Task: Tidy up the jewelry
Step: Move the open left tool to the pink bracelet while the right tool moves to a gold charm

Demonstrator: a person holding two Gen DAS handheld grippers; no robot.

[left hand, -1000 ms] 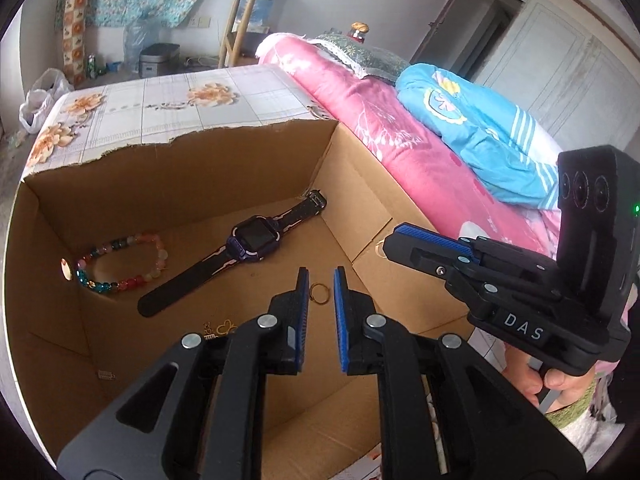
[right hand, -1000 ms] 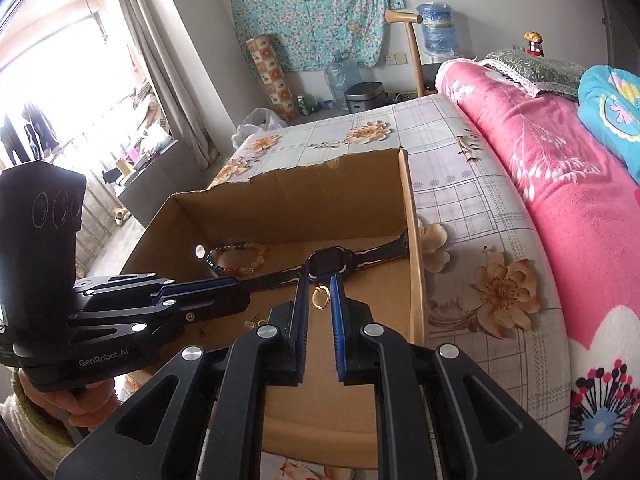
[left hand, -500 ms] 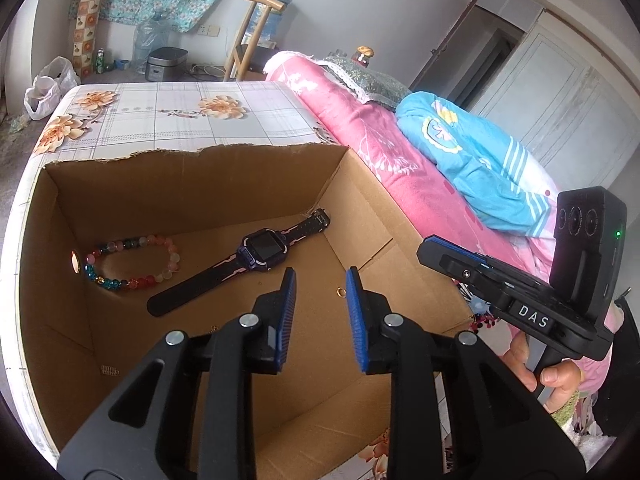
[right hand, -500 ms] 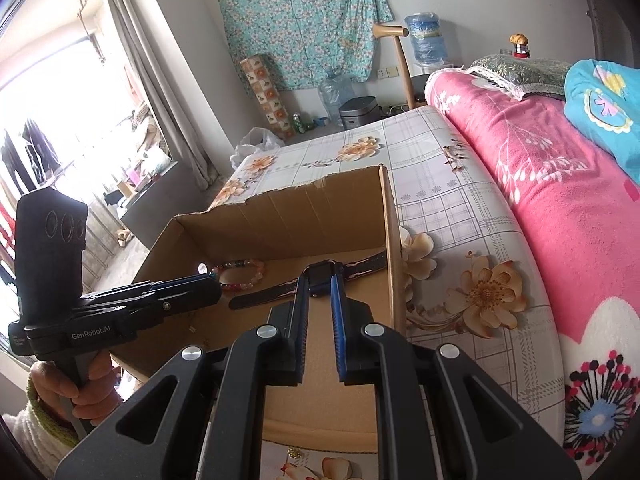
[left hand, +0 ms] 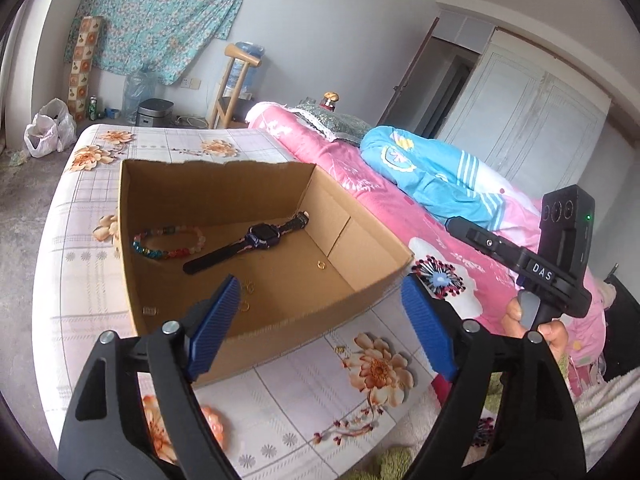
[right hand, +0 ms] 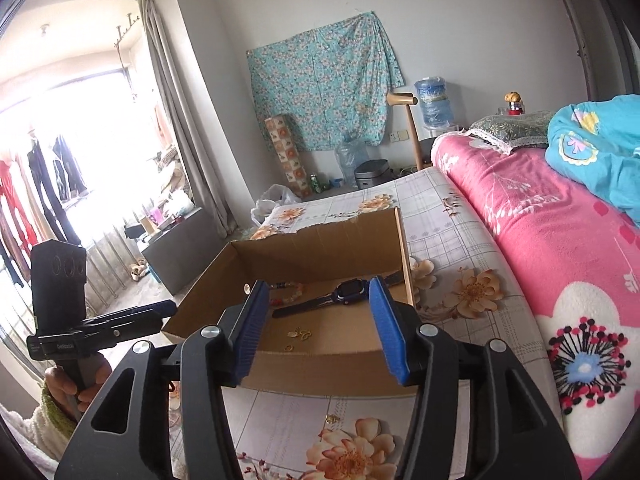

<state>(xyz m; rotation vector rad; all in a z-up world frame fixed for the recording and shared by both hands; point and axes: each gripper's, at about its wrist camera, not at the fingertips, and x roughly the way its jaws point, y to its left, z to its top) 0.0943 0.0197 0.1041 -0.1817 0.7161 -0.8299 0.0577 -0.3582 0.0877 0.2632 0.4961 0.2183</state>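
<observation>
An open cardboard box stands on the floral bedsheet. Inside lie a dark watch, a coloured bead bracelet, a gold ring and small gold pieces. My left gripper hovers over the box's near wall, jaws opening wide, nothing between them. My right gripper is also back at the near edge, jaws opening and empty. Each gripper shows side-on in the other's view, the right gripper and the left gripper.
A tiny gold piece lies on the sheet just outside the box's front wall. A pink blanket and a blue quilt are piled on the right. The floor drops off at the left edge of the bed.
Both grippers have drawn back from over the box's inside to its near edge and risen a little. Both pairs of jaws have gone from nearly shut to wide apart.
</observation>
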